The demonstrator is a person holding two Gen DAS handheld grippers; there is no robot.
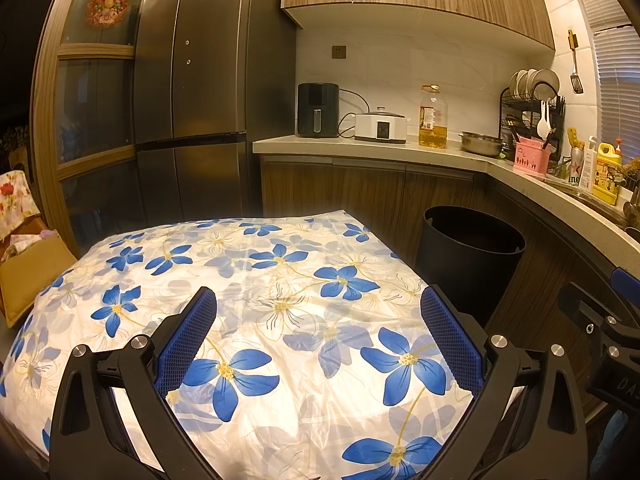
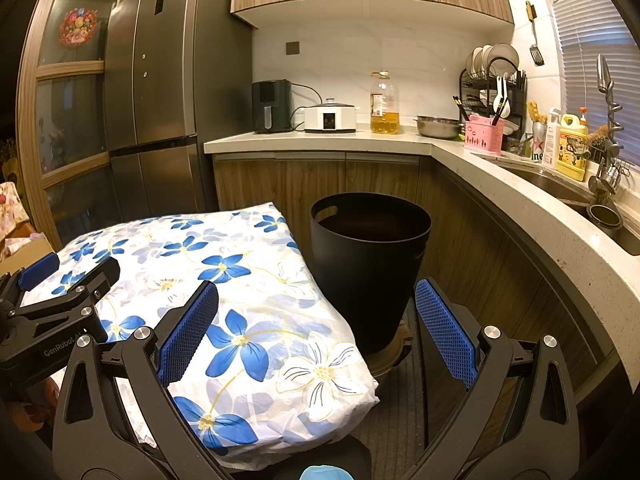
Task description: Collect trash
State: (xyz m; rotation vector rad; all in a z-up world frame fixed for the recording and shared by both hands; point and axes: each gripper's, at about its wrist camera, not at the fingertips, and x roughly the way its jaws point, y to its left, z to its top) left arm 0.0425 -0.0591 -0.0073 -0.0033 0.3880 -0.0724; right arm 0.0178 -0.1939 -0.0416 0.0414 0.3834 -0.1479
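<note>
Fridge (image 1: 192, 80): I see it tall and dark at the back left, beside the kitchen counter (image 1: 360, 146).
Table (image 1: 260, 280): covered in a white cloth with blue flowers, under both my tools.
Trash bin (image 2: 370, 256): black, open-topped, on the floor just beside the table's right edge, in front of the cabinets.
Left gripper (image 1: 319, 320): I have it spread wide over the cloth, nothing between its blue pads.
Right gripper (image 2: 317, 316): also wide apart and empty, facing the bin.
Trash: I cannot make out any.
</note>
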